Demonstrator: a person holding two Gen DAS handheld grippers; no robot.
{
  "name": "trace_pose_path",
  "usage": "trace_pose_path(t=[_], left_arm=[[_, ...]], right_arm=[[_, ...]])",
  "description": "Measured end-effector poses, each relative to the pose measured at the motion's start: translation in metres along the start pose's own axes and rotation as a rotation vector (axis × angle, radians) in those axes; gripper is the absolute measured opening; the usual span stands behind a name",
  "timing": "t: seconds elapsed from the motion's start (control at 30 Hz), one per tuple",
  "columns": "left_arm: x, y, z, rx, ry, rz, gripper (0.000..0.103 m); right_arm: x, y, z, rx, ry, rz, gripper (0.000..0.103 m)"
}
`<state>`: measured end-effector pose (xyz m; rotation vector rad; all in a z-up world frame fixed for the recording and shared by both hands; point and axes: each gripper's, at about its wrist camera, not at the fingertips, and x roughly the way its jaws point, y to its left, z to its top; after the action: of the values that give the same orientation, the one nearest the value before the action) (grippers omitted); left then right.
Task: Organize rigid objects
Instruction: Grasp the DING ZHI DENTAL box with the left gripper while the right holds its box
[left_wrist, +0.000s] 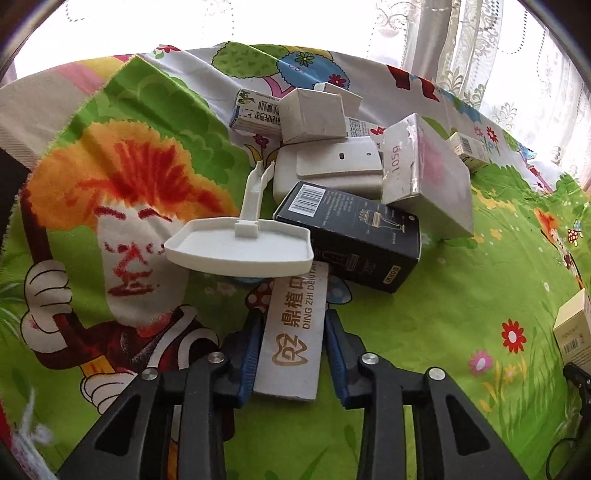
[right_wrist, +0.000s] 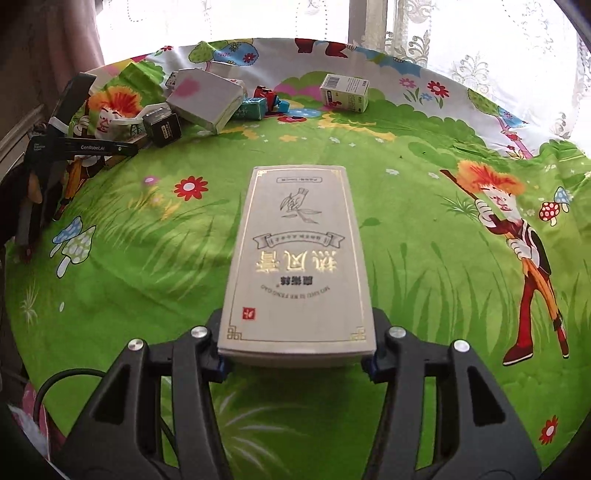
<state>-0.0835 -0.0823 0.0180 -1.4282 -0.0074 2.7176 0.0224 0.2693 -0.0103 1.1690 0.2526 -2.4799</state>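
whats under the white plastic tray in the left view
The white plastic tray rests over the far end of the long dental box and the black box corner. The cloth beneath it is mostly hidden.

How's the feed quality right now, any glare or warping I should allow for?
Left wrist view: window blown out white, fisheye bends the cloth edge, pile sharp. Right wrist view: same backlight through the lace curtain, gold print on the held box glints, corners vignetted dark.
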Motion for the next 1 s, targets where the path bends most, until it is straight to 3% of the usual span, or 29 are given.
trace_pose_path(t=[0.2, 0.3, 0.47, 0.53, 0.6, 0.67, 0.83, 1.0], left_arm=[[-0.051, -0.07, -0.081, 0.067, -0.029, -0.101, 0.032], [-0.068, -0.085, -0.104, 0.032, -0.049, -0.079, 0.033], [-0.069, -0.093, -0.107, 0.077, -0.067, 0.009, 0.046], [-0.067, -0.089, -0.106, 0.06, -0.072, -0.001, 0.046], [-0.066, -0.09, -0.106, 0.053, -0.08, 0.003, 0.044], [-0.066, -0.092, -0.107, 0.047, -0.085, 0.0, 0.031], [-0.082, -0.094, -0.123, 0.025, -0.089, -0.008, 0.031], [-0.108, -0.1, -0.147, 0.031, -0.127, -0.008, 0.032]], right_arm=[[0.001, 0.001, 0.001, -0.005, 0.0, -0.001, 0.057], [0.001, 0.002, 0.001, -0.007, 0.0, -0.001, 0.058], [0.001, 0.002, 0.001, -0.007, 0.0, -0.002, 0.058], [0.001, 0.001, 0.001, -0.007, 0.0, -0.001, 0.058], [0.001, 0.002, 0.001, -0.008, 0.0, -0.002, 0.058], [0.001, 0.002, 0.001, -0.008, -0.001, -0.008, 0.056], [-0.007, 0.007, -0.001, 0.004, 0.001, -0.015, 0.055], [-0.038, 0.045, -0.01, -0.036, -0.052, 0.012, 0.055]])
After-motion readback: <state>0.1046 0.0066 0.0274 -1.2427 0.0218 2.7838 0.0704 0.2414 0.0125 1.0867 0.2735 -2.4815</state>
